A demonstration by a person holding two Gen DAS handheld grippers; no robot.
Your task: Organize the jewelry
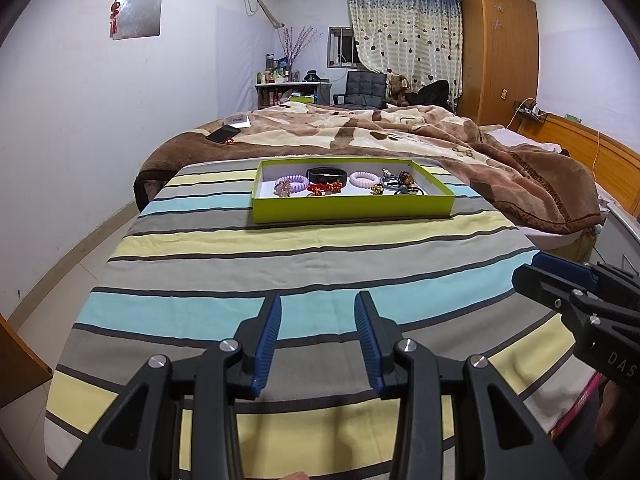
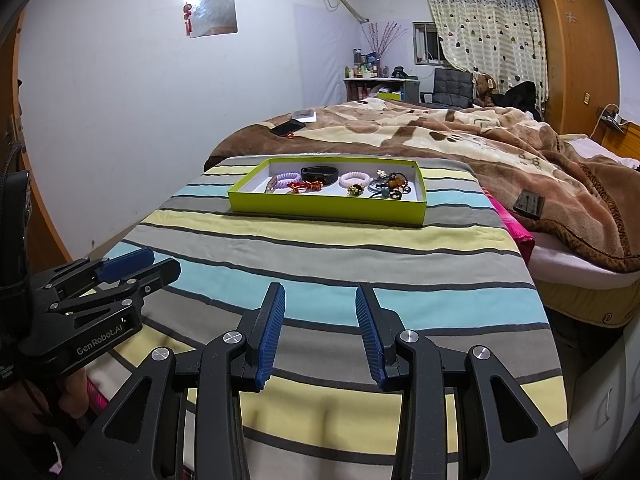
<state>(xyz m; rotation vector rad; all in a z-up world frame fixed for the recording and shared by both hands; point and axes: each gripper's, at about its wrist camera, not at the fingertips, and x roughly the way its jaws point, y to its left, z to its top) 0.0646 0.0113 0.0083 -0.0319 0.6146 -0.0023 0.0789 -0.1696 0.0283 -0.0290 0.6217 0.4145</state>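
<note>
Risk, in my judgement: the pieces in the green tray (image 1: 352, 210) lie touching at 12 o'clock, so a pinch may snag two at once. I hold the left gripper (image 1: 318, 340) and right gripper (image 2: 320, 332) side by side, angled down over the striped cloth (image 1: 280, 264), both with jaws released and empty.

Striped cloth-covered surface (image 1: 280, 264) bearing a green tray (image 1: 352, 210) of jewelry.
</note>
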